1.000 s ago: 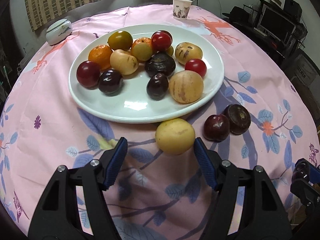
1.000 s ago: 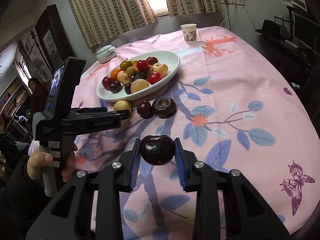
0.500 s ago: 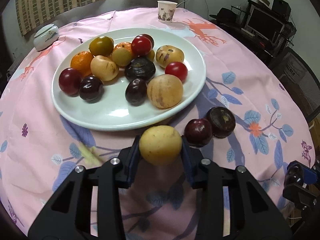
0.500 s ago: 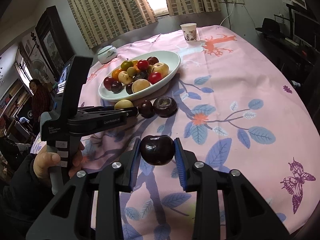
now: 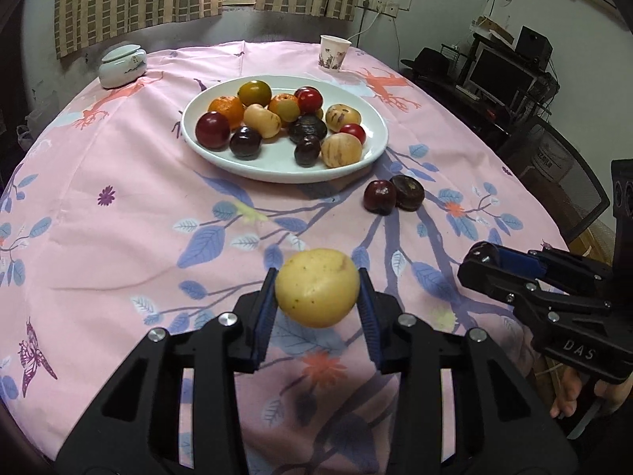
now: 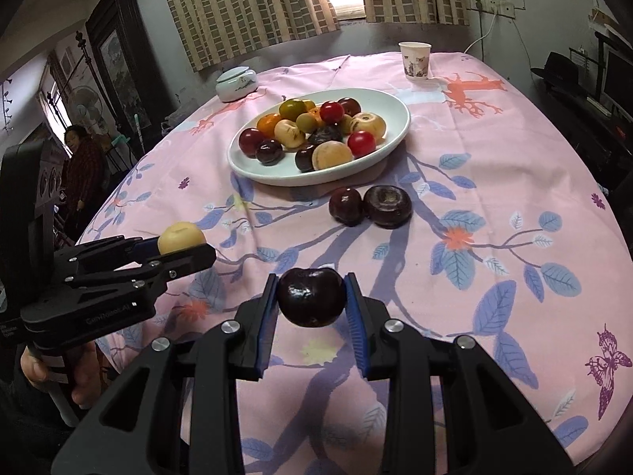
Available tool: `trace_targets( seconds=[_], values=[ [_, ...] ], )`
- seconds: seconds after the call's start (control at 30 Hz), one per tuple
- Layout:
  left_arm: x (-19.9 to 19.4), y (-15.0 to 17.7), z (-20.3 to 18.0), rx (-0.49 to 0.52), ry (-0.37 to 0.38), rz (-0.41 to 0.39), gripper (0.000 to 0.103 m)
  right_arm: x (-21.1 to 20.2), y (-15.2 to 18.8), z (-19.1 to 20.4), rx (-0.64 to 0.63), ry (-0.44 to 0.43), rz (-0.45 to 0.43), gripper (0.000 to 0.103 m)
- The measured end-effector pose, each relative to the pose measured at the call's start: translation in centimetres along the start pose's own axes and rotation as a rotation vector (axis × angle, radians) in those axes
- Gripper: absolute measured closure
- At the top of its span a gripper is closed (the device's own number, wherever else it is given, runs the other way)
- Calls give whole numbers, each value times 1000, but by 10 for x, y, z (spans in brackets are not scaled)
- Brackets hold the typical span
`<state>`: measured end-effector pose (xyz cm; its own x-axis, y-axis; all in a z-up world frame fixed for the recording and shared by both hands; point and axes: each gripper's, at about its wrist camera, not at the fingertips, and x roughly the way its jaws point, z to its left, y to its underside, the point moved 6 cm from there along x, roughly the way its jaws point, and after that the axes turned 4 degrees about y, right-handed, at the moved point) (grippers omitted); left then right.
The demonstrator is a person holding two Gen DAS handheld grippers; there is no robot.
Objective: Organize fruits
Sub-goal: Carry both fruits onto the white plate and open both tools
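Left tool [image 5: 316, 297] clenched on the yellow fruit [image 5: 317, 287], right tool [image 6: 310, 297] on a dark plum [image 6: 310, 297] — both held above the desk's [image 5: 118, 237] near edge. Plate [image 5: 277, 168] crowded — bare room only along its front rim; two dark fruits [image 6: 370, 206] sit just off it.

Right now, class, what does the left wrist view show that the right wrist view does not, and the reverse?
Only the left wrist view shows the computer monitor and the mesh chair. Only the right wrist view shows the woman and the floor fan. Both show the white plate, the paper cup, the yellow fruit in the left gripper and the dark plum in the right gripper.
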<state>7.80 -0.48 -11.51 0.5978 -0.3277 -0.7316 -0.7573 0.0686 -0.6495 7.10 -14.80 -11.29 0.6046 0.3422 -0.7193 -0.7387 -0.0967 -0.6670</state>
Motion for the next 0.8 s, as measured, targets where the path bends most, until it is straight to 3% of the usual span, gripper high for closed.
trace_targets(
  seconds=[0.2,0.33,0.53,0.8],
  values=[
    [-12,-24,31,-26,-48,-35,64,12,-5,11,-43,-2,41,70],
    [-9,-70,46,1,-104,-40,64,17,-41,13,-125,21,28,70],
    [38,-140,61,-29,-133,6,64,60,-116,2,-157,53,-7,70],
    [89,-155,71,-56,-119,82,63,111,-142,-18,-76,22,54,70]
  ],
)
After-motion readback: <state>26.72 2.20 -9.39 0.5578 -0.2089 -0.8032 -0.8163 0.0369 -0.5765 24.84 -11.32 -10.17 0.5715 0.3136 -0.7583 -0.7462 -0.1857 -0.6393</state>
